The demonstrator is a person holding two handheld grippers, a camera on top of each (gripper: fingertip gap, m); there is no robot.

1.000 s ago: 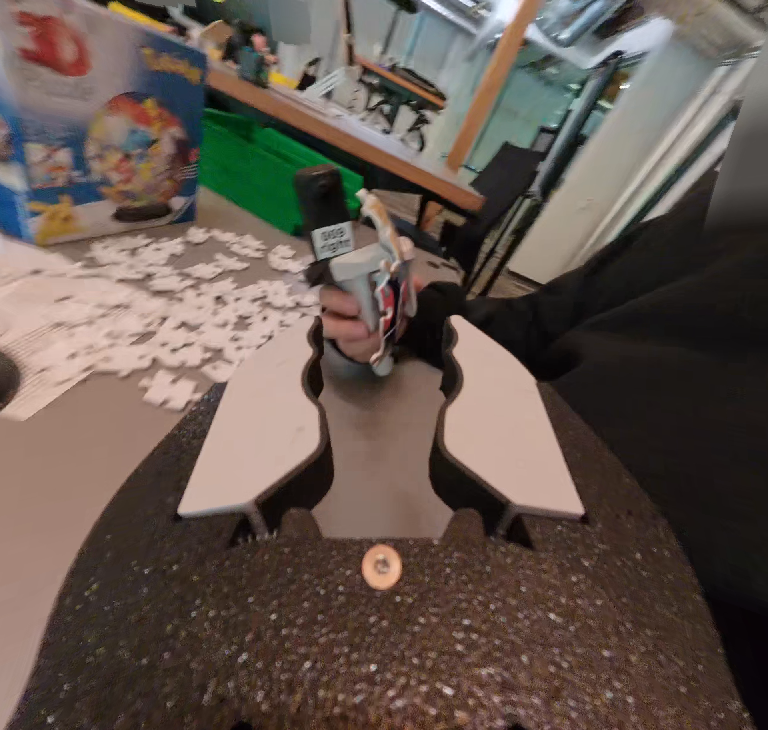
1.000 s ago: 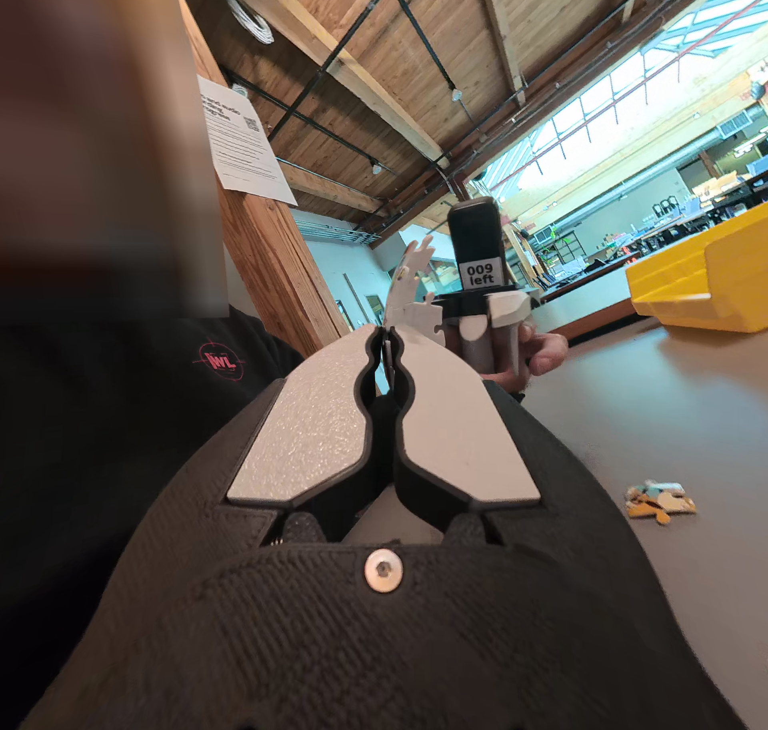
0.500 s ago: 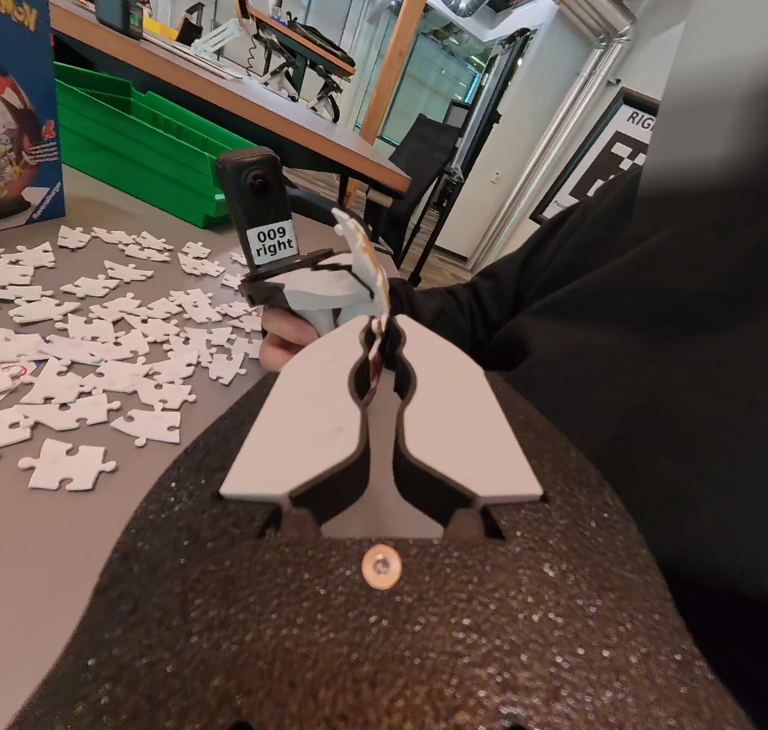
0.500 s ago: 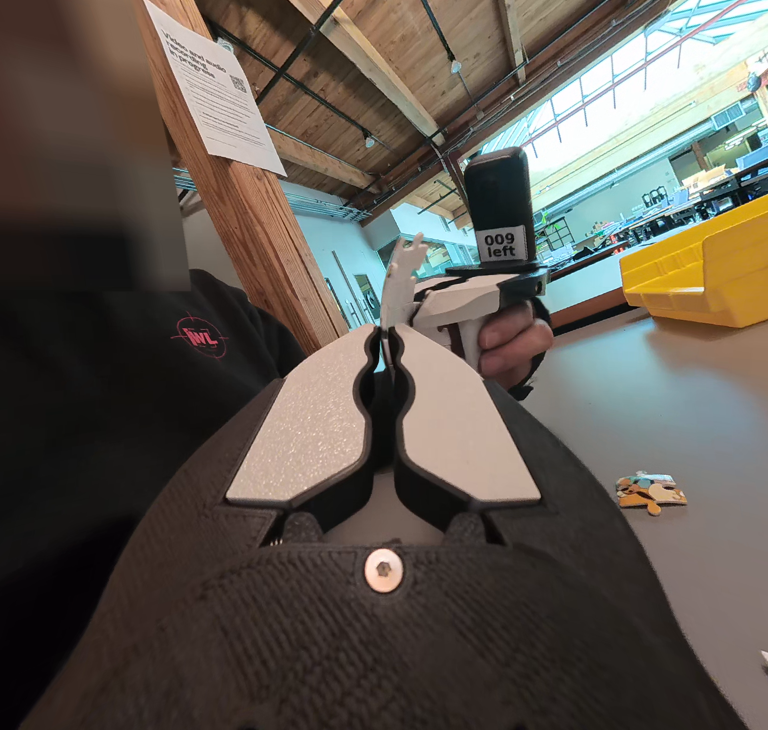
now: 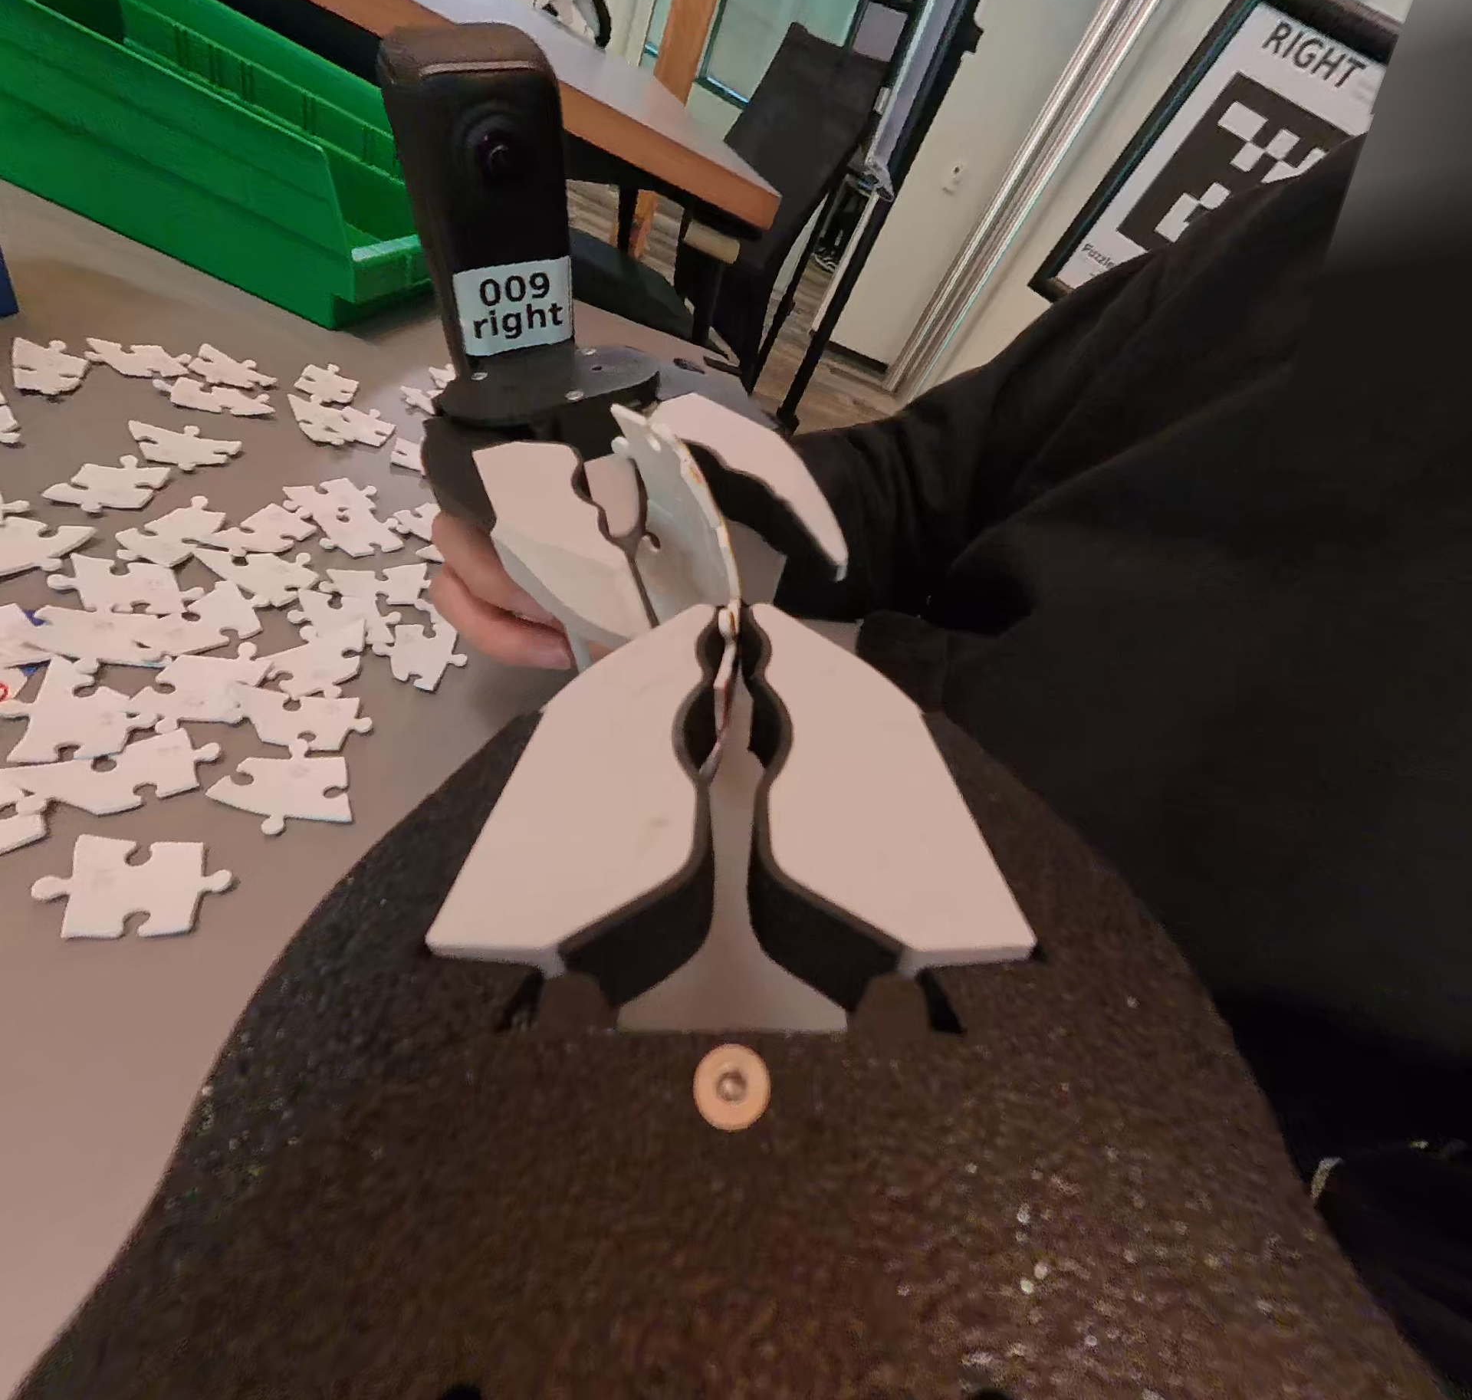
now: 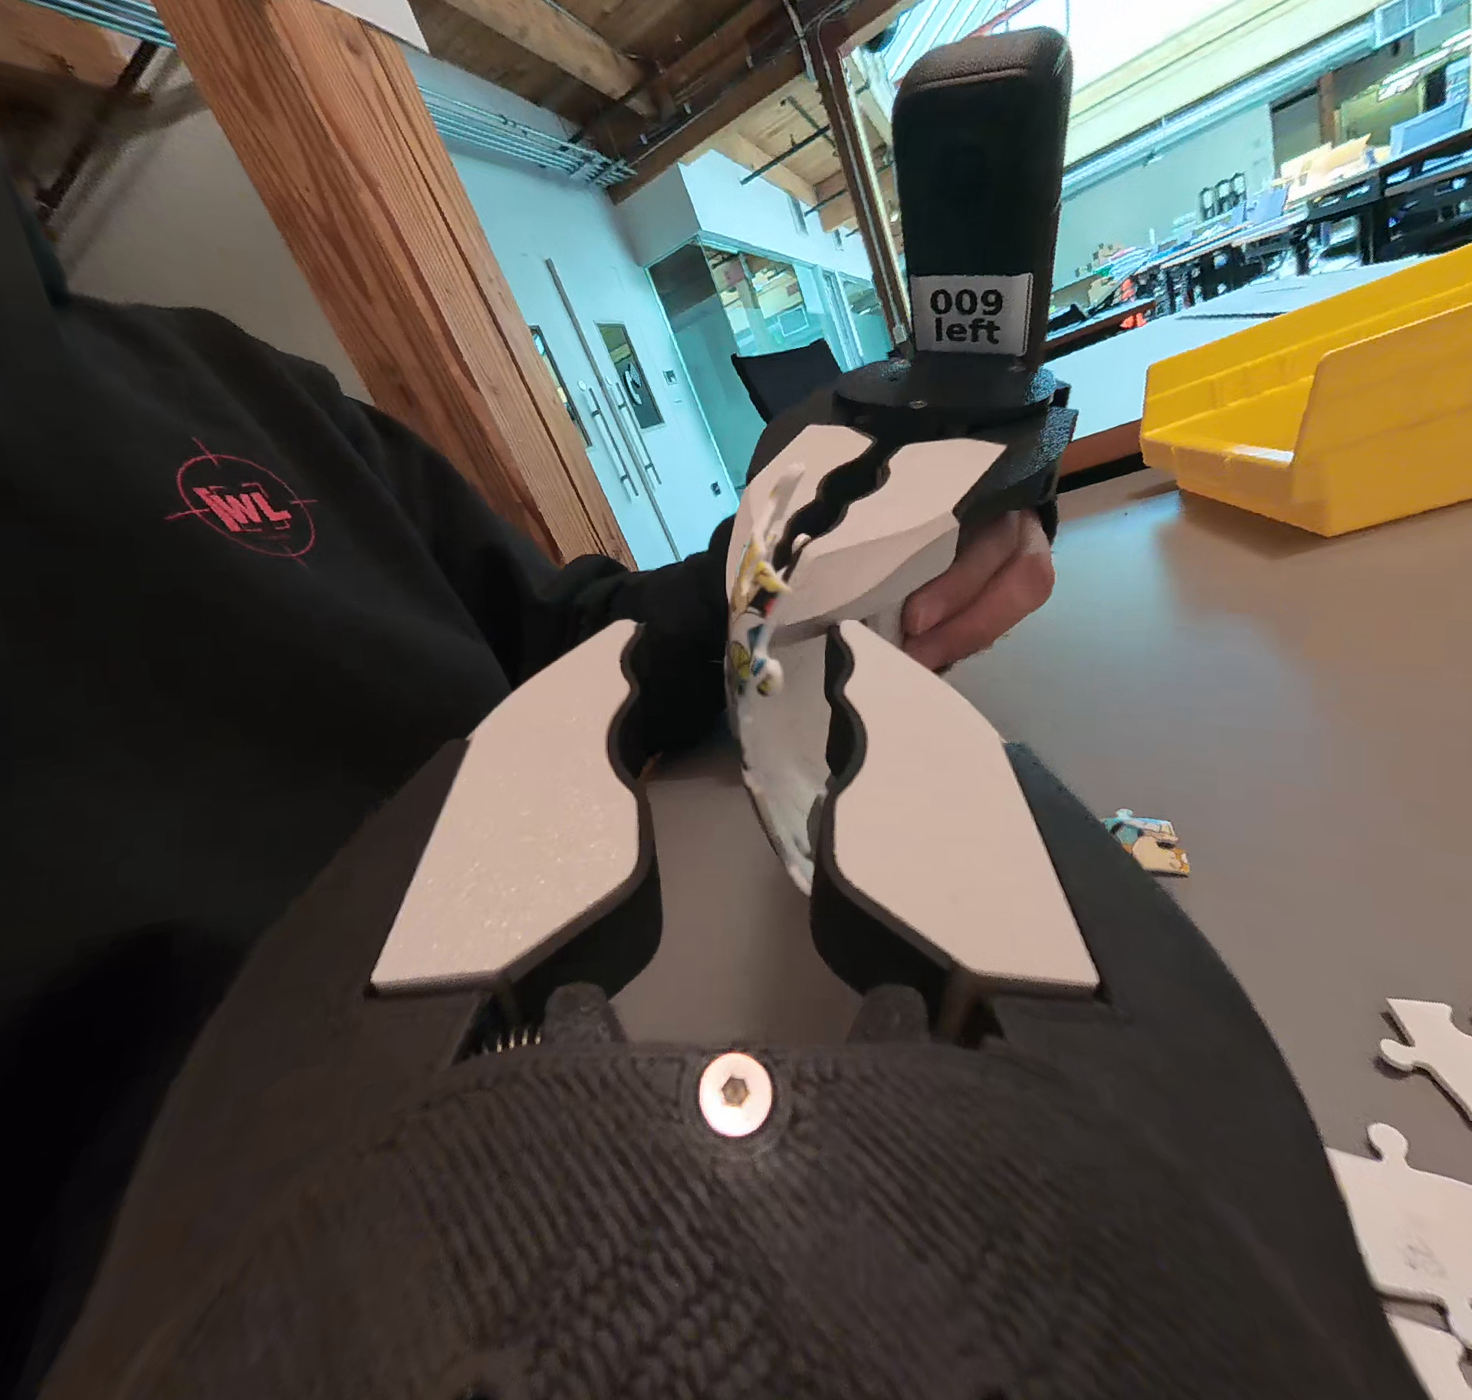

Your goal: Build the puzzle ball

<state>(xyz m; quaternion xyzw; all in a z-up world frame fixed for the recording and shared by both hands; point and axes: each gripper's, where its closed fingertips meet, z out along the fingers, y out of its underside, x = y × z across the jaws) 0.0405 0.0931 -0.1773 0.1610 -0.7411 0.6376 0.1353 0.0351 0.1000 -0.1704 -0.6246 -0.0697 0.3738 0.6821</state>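
A curved strip of joined puzzle pieces (image 5: 685,509), white on the back and printed on the front, is held up in the air between the two grippers. My left gripper (image 5: 731,617) is shut on its lower end. My right gripper (image 6: 737,645) is open, and the strip (image 6: 777,756) leans against its right finger. The right gripper also shows in the left wrist view (image 5: 721,573), open around the strip. The left gripper shows in the right wrist view (image 6: 765,573), clamped on the strip's edge.
Many loose white pieces (image 5: 199,645) lie face down on the grey table at the left. Green bins (image 5: 159,167) stand behind them. A yellow bin (image 6: 1314,422), a small coloured cluster (image 6: 1151,844), more white pieces (image 6: 1426,1043) and a wooden post (image 6: 358,207) also show. The tips of both grippers are at nearly the same place.
My left gripper closed on the strip while the right one still held it. The right gripper has now opened, so only the left holds the strip. Both views have tilted down.
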